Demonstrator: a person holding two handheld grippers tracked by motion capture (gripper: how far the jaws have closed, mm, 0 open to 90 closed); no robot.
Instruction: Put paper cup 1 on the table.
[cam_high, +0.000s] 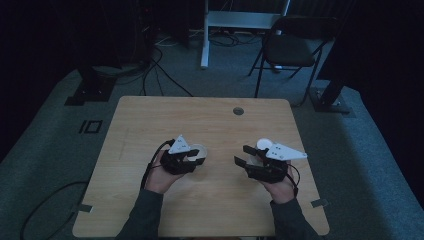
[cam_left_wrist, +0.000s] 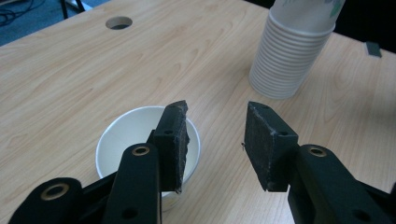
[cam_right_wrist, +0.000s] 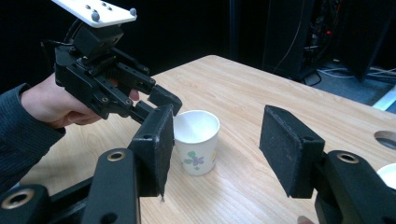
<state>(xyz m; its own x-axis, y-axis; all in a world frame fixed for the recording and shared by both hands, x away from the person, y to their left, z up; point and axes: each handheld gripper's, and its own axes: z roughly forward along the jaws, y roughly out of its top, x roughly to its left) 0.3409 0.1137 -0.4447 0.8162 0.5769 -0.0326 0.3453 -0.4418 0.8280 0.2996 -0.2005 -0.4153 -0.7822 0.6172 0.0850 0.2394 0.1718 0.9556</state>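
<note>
A light wooden table (cam_high: 210, 200) with rounded corners and a round cable hole (cam_high: 238, 111) near its far edge is standing on grey carpet (cam_high: 45, 150) in a dim room. Beyond it a black folding chair (cam_high: 290, 47) and a white frame leg (cam_high: 205, 35) are showing, with cables (cam_high: 150, 70) trailing over the floor.

The left tongs (cam_high: 196, 155), gripped in the person's left hand (cam_high: 161, 175), are hovering with their jaws apart just over a single white paper cup with a small flower print (cam_left_wrist: 140, 135). In the left gripper view one jaw is reaching over the cup's rim while the other is standing outside it, beside the cup. The cup is sitting upright on the table, and its inside is looking bare and white.

The right tongs (cam_high: 242, 156), held in the right hand (cam_high: 281, 189), are likewise standing wide apart and gripping nothing. A tall stack of white paper cups (cam_left_wrist: 292, 51) is standing upright just beside them, and it is lying well ahead of the left tongs in the left gripper view.
</note>
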